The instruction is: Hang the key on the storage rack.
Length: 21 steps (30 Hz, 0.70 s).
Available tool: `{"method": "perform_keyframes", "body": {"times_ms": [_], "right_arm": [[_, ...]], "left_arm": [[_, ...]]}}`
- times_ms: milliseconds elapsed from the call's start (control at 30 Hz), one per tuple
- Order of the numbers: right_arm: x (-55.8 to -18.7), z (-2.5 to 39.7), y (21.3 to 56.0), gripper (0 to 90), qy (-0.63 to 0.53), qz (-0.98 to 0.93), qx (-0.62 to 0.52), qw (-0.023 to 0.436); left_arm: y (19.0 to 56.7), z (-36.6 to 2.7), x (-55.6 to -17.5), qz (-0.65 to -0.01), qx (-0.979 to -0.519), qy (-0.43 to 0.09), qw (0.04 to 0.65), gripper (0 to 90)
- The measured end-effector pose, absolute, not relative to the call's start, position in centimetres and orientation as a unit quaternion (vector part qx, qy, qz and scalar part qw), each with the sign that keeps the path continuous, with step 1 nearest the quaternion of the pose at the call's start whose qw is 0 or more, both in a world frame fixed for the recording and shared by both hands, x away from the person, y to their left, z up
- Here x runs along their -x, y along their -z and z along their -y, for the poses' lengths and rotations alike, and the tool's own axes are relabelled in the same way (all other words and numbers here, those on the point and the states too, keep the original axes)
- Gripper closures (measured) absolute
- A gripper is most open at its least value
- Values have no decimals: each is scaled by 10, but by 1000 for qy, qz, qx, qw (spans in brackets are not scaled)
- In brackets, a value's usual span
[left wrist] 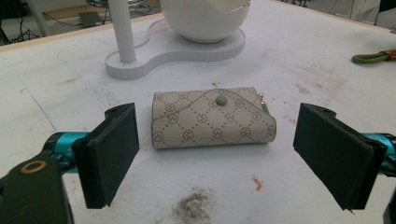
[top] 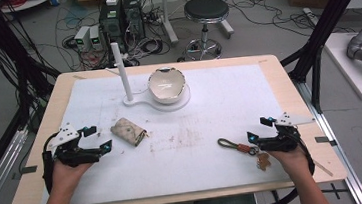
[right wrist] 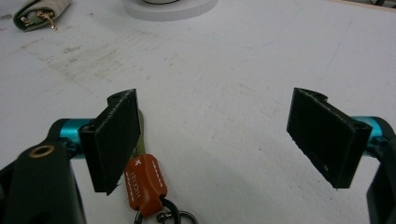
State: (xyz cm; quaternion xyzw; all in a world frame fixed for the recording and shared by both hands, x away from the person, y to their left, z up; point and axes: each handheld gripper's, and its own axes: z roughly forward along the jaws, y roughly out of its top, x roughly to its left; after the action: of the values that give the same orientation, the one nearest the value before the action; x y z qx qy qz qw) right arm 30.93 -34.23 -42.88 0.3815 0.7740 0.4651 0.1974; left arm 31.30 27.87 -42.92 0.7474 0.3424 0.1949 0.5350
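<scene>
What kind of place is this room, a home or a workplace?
Most likely a lab or workshop: computer towers and tangled cables lie on the floor beyond the table, with a black metal frame around it.

Even, bright overhead light falls on the white-covered wooden surface (top: 229,102); shadows are soft, glare absent, and the high view slightly blurred.
</scene>
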Motion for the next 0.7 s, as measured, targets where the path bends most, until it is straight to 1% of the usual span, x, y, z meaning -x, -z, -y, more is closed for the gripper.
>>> {"method": "perform_keyframes", "body": {"times_ms": [133,433,700], "right_arm": [[-309,341,431,178,-464,-778,-381,187],[-304,338,430,178,-453,-790,-367,189],[-308,335,435,178,-437,-805,-359,180]], "left_arm": [[430,-278,-313,-342,-748,-192,536,143],[429,-273,-317,-331,-752,-187,539,142],[430,-274,-318,-335,-752,-189,535,142]]}}
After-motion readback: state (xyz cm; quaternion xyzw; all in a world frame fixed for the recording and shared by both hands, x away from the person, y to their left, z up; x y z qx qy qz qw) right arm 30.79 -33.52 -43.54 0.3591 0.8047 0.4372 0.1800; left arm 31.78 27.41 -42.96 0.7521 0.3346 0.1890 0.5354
